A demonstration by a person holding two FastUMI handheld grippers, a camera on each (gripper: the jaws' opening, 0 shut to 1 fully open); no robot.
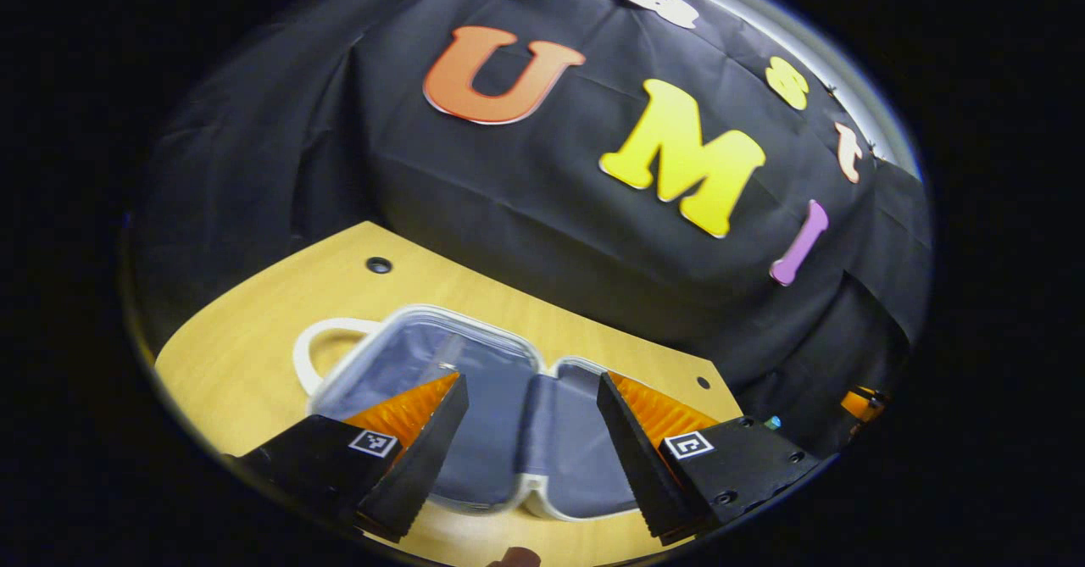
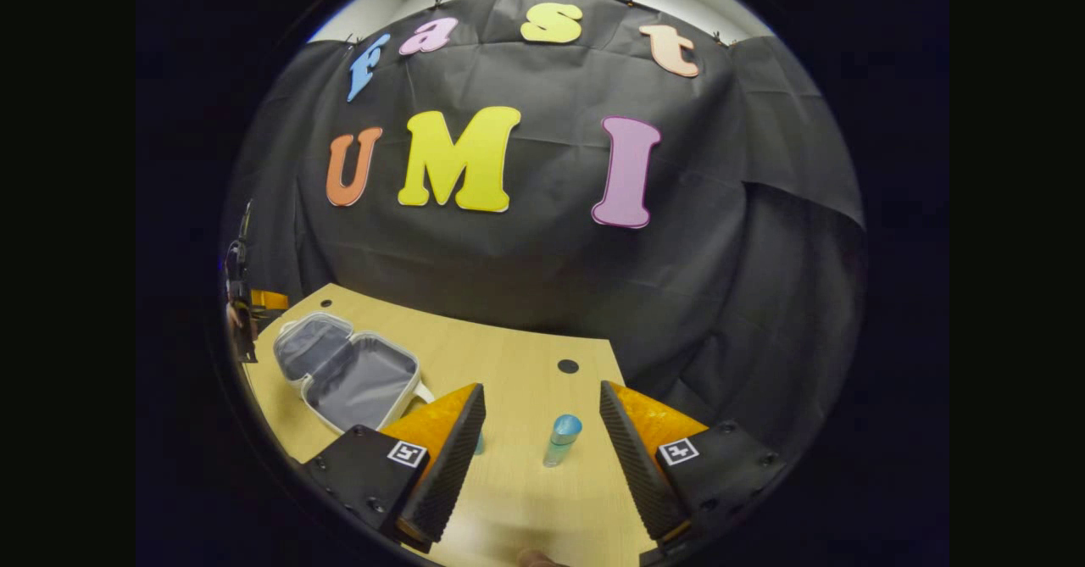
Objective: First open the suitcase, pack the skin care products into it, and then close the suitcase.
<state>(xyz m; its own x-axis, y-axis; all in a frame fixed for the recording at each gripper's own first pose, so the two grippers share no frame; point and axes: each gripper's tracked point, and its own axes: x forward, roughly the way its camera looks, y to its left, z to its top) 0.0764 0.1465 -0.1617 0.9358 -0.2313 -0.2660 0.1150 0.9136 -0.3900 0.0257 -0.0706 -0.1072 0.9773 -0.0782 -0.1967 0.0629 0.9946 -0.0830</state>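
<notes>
On the wooden table the suitcase lies open flat, grey lining up, both halves empty, well left of the right gripper. Left gripper hangs just above the same case, jaws wide, nothing held. Right gripper also spread wide and empty, and it's the nearer one to the bottle: small, teal, capped, standing upright, straight ahead between the fingers but not touching either. Long axis vertical, so probably a level side-on pinch. Something teal peeks behind the left finger; can't tell what.

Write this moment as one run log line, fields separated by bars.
suitcase: open, on table | bottle: upright, between fingers of open right gripper | left gripper: open over suitcase
</notes>
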